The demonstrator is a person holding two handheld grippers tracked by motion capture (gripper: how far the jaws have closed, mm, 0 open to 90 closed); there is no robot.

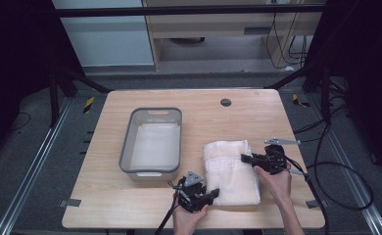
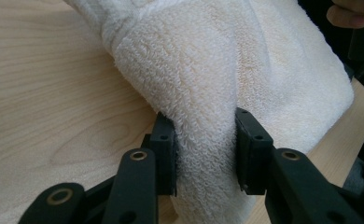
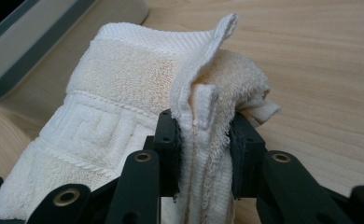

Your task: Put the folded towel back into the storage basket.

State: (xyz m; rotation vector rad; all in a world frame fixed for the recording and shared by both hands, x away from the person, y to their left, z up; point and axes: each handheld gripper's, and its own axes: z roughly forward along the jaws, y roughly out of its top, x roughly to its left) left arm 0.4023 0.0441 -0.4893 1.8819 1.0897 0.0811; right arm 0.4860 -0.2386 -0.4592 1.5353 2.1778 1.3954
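— Towel (image 1: 230,171) grip first: what is held at the table's near edge?

— The folded towel's near left corner is clamped in the left gripper (image 1: 213,192), with thick pile pinched between the pads (image 2: 166,144).

— And farther in?

— The towel's right edge, about midway up, is clamped in the right gripper (image 1: 244,158), several layers bunched together.

— How should the lift be done?

— Both corners should be raised level and together, so that no layer is shed, then carried toward the bin (image 1: 125,156) by the left edge.
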